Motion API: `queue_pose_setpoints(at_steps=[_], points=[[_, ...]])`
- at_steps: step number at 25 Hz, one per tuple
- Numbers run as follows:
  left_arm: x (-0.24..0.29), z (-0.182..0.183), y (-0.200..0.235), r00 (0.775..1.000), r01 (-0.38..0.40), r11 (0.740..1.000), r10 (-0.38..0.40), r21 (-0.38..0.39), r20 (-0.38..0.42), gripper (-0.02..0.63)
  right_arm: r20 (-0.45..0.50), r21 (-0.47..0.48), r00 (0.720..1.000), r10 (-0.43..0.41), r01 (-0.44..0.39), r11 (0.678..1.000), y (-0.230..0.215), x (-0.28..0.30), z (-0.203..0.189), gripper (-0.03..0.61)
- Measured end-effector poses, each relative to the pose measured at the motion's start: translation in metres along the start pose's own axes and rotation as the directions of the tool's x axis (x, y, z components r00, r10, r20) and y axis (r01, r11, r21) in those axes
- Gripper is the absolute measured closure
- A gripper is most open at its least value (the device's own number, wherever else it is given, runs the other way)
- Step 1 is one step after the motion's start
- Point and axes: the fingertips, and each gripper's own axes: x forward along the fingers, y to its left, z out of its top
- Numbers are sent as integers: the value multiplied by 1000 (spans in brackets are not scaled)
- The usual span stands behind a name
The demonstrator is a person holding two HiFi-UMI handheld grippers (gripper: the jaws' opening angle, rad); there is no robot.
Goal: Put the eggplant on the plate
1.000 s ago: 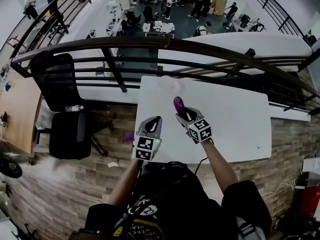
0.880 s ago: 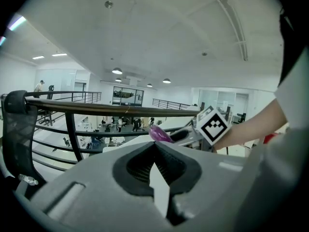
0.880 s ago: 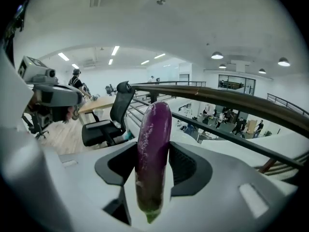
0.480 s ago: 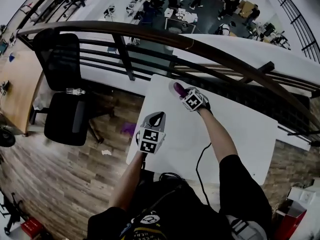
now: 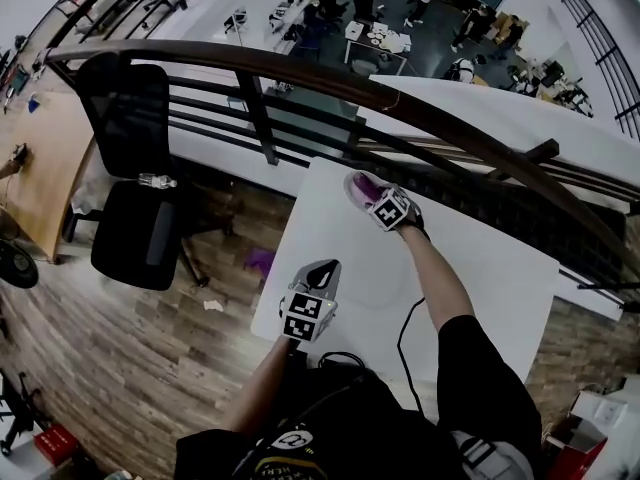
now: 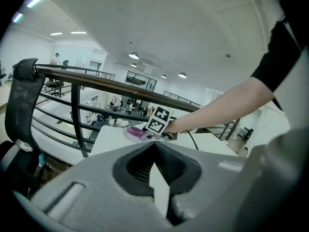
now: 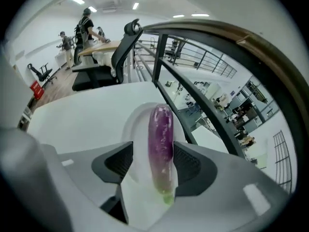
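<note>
The task is at the release step. The eggplant lies lengthwise on the plate, its green stem end pointing back toward the right gripper and its purple tip reaching toward the plate's far rim. The right gripper's jaws are opening with the eggplant between them: a clear gap shows on one side, while the other pad sits just beside the skin, so the grip seems to be letting go rather than pressing.

The plate sits at the far edge of the white table, just beside the railing. The left gripper hovers well back from the plate, over the table's near edge, with its jaws together and nothing between them.

Judging from this, the next move calls for drawing the right gripper straight back and up, away from the plate, without nudging the eggplant. The fruit is round and smooth, so a brush from a pad could roll it toward the plate's rim.
</note>
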Motion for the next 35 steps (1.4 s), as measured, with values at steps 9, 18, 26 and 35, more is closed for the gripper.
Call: queue_pose_setpoints(at_steps=[9, 18, 26, 35], points=[[-44, 26, -40, 996, 49, 994, -56, 98, 71, 609, 411, 498, 868, -278, 42, 866, 68, -205, -72, 540], [-94, 46, -79, 974, 28, 977, -75, 213, 212, 609, 506, 775, 663, -551, -70, 628, 167, -359, -112, 577], [-112, 53, -98, 967, 52, 965, -113, 259, 228, 609, 589, 725, 585, -557, -78, 684, 178, -407, -76, 577], [-115, 55, -90, 966, 25, 963, -92, 267, 241, 609, 604, 706, 598, -527, -94, 702, 186, -398, -62, 577]])
